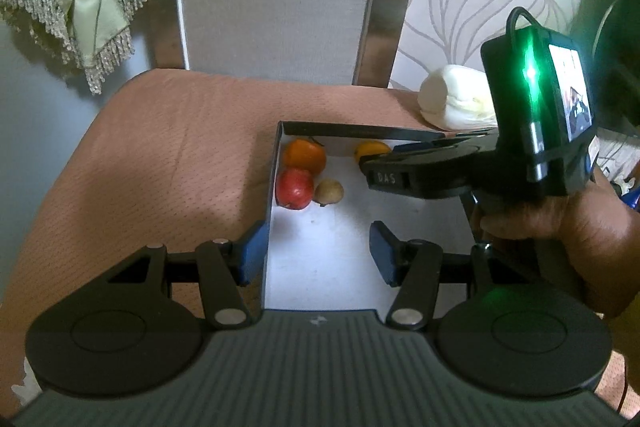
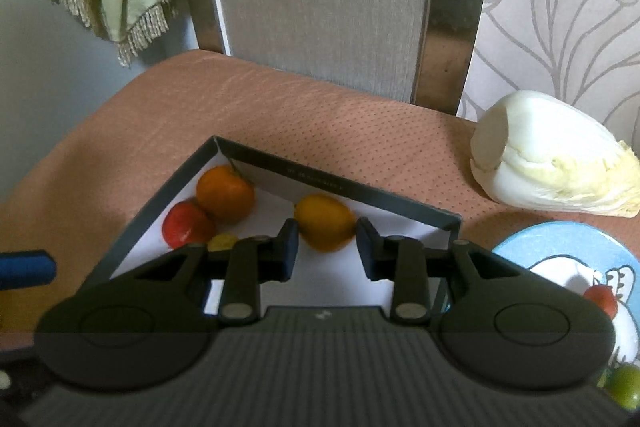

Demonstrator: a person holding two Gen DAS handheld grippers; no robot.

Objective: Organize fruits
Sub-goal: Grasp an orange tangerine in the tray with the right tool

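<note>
Right gripper (image 2: 327, 253) over the box (image 2: 256, 155), jaws narrowly parted with the yellow fruit (image 2: 325, 223) lying just past the pads, apparently free of them; orange (image 2: 225, 191), red fruit (image 2: 187, 229) and a small brown one (image 1: 329, 191) bunched in the far left corner. Left gripper (image 1: 318, 253) about half open, straddling the box's left wall, not pinching it. To finish the drop cleanly: open a touch wider, lift straight up clear of the wall, then over to the plate (image 2: 520, 247) at right for the next piece, leaving the cabbage (image 2: 560, 167) alone.
</note>
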